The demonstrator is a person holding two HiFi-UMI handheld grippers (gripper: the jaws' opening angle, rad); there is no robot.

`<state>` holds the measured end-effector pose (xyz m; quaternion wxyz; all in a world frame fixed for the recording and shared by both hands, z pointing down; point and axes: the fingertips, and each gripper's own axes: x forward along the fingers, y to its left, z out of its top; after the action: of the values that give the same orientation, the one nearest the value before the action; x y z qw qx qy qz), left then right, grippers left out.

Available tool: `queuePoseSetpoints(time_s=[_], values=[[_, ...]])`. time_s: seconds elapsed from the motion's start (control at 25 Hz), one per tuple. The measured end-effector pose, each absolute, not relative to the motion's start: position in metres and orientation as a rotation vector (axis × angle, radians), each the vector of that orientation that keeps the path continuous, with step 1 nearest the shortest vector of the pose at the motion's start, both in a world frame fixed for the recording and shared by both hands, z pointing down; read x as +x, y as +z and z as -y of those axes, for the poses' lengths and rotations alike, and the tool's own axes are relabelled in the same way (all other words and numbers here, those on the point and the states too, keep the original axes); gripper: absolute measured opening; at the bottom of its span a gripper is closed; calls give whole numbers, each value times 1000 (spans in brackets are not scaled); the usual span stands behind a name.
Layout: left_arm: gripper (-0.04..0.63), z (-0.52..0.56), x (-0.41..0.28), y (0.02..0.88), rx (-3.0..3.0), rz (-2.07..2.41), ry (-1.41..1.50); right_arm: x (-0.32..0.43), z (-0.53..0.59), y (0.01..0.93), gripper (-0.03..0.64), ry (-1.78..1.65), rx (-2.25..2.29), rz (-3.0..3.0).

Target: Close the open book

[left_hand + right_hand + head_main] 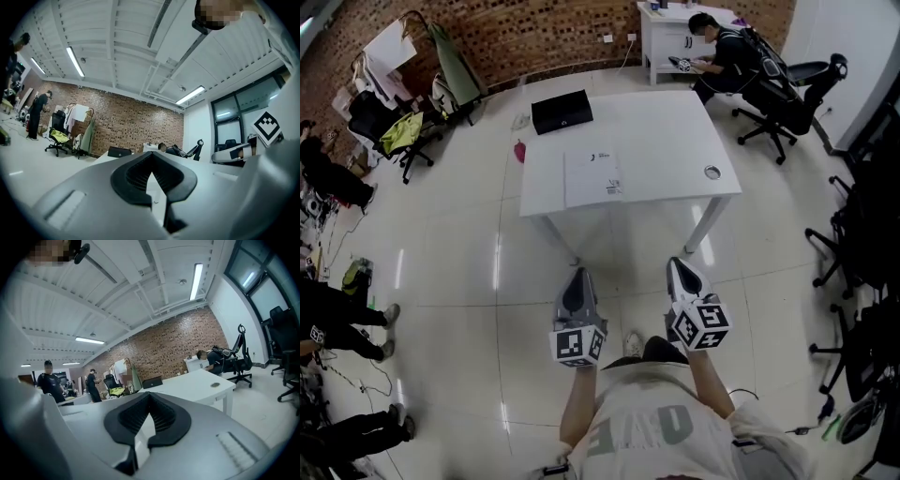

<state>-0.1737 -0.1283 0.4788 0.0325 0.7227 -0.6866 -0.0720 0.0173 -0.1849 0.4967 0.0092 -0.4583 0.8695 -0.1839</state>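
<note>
A white book [592, 176] with small dark print lies flat at the near left of the white table [675, 131]; I cannot tell whether it lies open. Both grippers hang over the floor, short of the table's front edge, close to the person's body. The left gripper [578, 275] points toward the table with its jaws together and nothing between them. The right gripper [682, 266] stands beside it, also shut and empty. In the left gripper view the left gripper [151, 158] has its black pads meeting at the tip. The right gripper [149, 397] looks the same in its own view.
A black case [562, 112] sits at the table's far left corner, and a round cable hole [712, 172] near its right edge. A person sits at a white desk [666, 37] behind. Office chairs [787, 94] stand to the right, and chairs with clothes [403, 131] to the left.
</note>
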Motion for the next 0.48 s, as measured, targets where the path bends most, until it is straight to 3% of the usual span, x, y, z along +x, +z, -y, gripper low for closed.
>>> queuePoseSetpoints(time_s=[0.28,0.48], values=[[12,48,-144,451,2216,2200,-307,50,120,452,2,-407,-1335,-2741],[12,-56,-85,464,2213,2163,-305,112,14,455,2,-421,-1339,-2714]])
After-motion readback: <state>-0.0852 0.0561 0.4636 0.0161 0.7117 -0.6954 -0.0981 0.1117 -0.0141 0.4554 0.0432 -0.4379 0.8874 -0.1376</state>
